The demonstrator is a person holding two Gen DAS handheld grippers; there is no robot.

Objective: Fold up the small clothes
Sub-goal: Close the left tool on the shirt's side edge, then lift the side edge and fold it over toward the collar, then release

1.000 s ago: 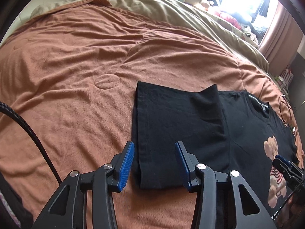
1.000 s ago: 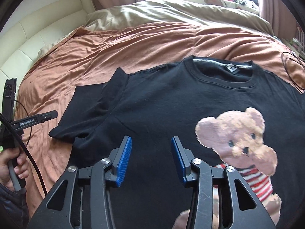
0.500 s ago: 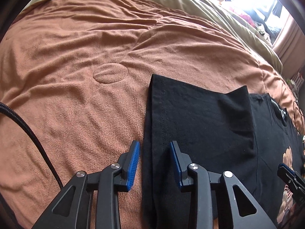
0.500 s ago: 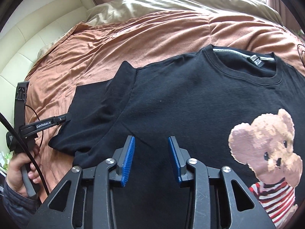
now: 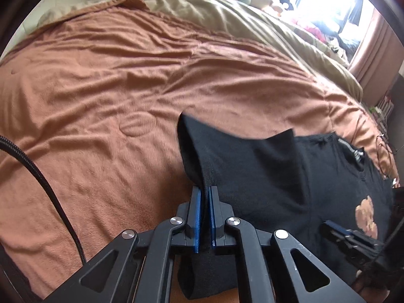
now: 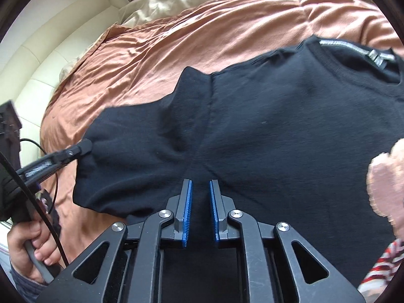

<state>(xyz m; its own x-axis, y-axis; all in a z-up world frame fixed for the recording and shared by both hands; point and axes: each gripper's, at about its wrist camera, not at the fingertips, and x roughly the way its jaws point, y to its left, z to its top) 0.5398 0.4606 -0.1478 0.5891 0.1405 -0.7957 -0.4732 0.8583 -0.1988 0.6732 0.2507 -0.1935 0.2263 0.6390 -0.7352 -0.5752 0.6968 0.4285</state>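
Since half a second ago, left gripper (image 5: 205, 216) has closed on the sleeve hem of the black T-shirt (image 5: 252, 174), its blue pads (image 5: 197, 223) pinching the fabric, which rises in a lifted fold. Right gripper (image 6: 201, 210) hovers low over the shirt's body near the armpit seam, jaws narrowed but parted, nothing visibly between them. From the right wrist, the person's left hand (image 6: 27, 250) grips its handle at the frame edge. Shirt lies on a brown blanket (image 5: 101, 88), bear print (image 6: 388, 179) facing up.
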